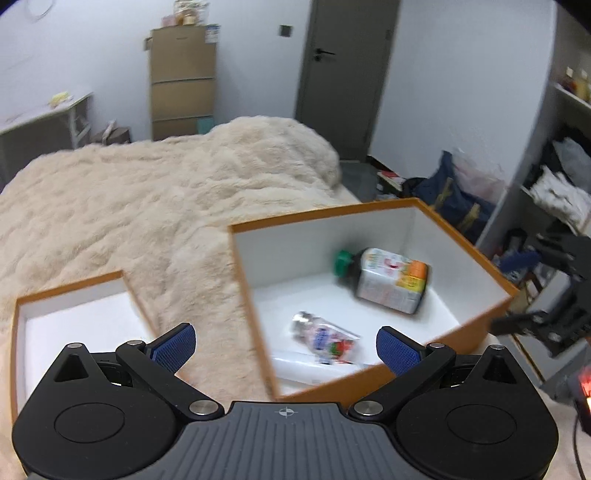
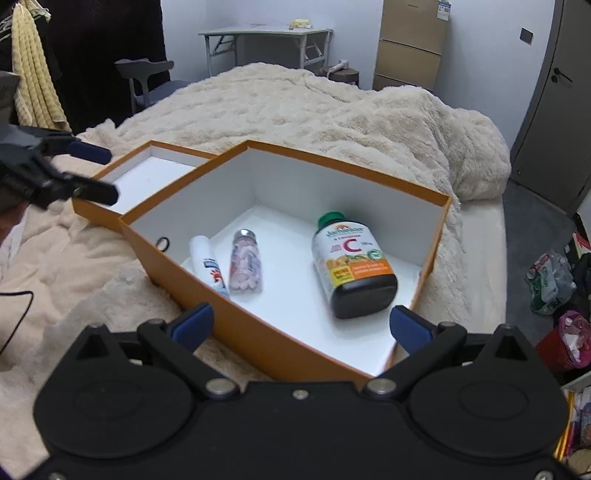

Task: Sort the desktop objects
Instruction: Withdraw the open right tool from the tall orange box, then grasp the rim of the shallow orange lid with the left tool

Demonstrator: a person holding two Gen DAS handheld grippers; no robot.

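An orange box [image 2: 280, 347] with a white inside sits on a fluffy cream blanket. In it lie a dark vitamin C bottle [image 2: 354, 266] with a green cap, a clear jar of pink tablets [image 2: 245, 263] and a white tube [image 2: 210, 267]. The box [image 1: 476, 254], bottle [image 1: 391, 280] and jar [image 1: 321, 338] also show in the left wrist view. My left gripper [image 1: 286, 345] is open and empty above the box's near-left corner. My right gripper [image 2: 301, 325] is open and empty above the box's near edge. The box lid [image 2: 110, 218] lies upturned beside it.
The lid [image 1: 14, 354] sits left of the box in the left wrist view. The blanket [image 2: 295, 110] covers a bed. A grey door [image 1: 347, 70], cardboard cartons [image 1: 183, 77], a folding table [image 2: 266, 33], a chair [image 2: 147, 79] and floor clutter [image 2: 550, 280] surround it.
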